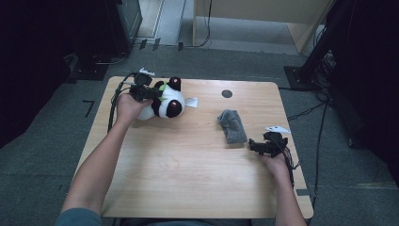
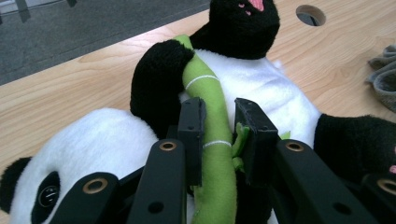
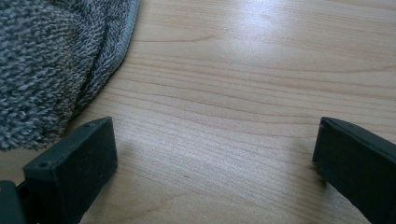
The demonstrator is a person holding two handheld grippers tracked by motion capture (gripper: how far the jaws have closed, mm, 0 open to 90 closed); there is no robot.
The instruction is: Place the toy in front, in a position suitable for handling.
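While the left gripper (image 2: 219, 135) has its two black jaws closed narrowly on the green felt bamboo stalk (image 2: 212, 140) sewn to the front of the black-and-white plush panda (image 1: 164, 100), the right gripper (image 3: 215, 158) waits with its jaws spread wide over bare wood, holding nothing. That split looks deliberate: the stalk is the one slim, firm part on a soft rounded toy, so pinching it likely gives a surer hold than squeezing the belly would. In the high view the left gripper (image 1: 143, 91) sits at the far left corner of the light wooden worktop (image 1: 188, 160), and the panda lies there on its back beside it, resting on the surface rather than lifted.

The toy has a white body and head, black arms, legs and ears, and pink stitching on its paw soles. White bands ring the stalk, which runs from under one black arm down across the chest.

The right gripper (image 1: 268, 145) rests near the right edge, just beside a crumpled grey fleecy cloth (image 1: 232, 125), whose edge also lies close to one jaw in the right gripper view. Judging by this, the cloth may be what that hand takes up.
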